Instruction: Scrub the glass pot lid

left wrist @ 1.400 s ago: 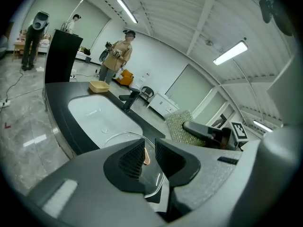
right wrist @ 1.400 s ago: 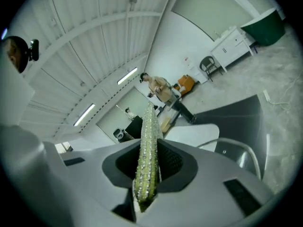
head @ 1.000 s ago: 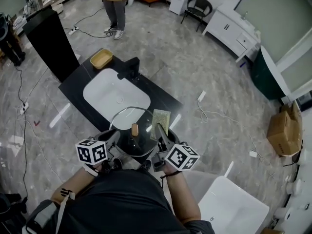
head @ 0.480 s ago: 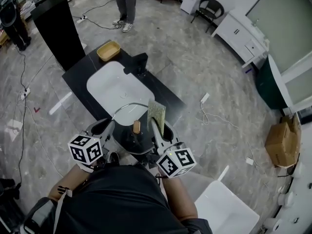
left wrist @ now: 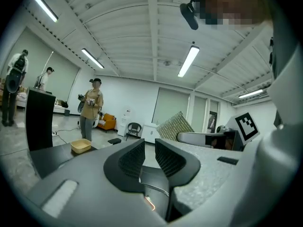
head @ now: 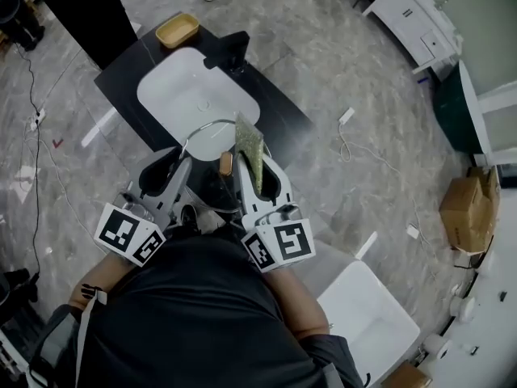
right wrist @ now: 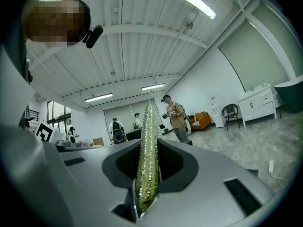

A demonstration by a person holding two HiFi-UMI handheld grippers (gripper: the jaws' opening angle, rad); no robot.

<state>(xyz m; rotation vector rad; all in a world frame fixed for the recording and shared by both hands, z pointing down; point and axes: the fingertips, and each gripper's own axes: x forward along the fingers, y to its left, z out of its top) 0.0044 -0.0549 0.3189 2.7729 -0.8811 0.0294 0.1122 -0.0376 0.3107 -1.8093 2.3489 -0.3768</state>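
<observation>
In the head view the glass pot lid (head: pixel 208 178), with its wooden knob (head: pixel 224 164), is held up in front of me, over the near edge of the counter. My left gripper (head: pixel 182 163) is shut on the lid's left rim. A dark piece of the lid (left wrist: pixel 152 186) with a metal edge sits low between the nearly closed jaws of that gripper (left wrist: pixel 149 148). To the lid's right, my right gripper (head: pixel 252 158) is shut on a green scouring pad (head: pixel 249 148). The pad (right wrist: pixel 147 160) stands edge-on and upright in that gripper (right wrist: pixel 149 150).
A black counter (head: pixel 279 115) holds a white basin (head: pixel 198 95), a black faucet (head: pixel 230 51) and a tan bowl (head: pixel 178 29). A black cabinet (head: pixel 89 14) stands at the far left. Cables and a cardboard box (head: pixel 468 212) lie on the floor. A person (left wrist: pixel 90 108) stands beyond.
Both grippers and the lid have come closer to my body and tipped upward. The pad has turned from flat-on to edge-on beside the knob.
</observation>
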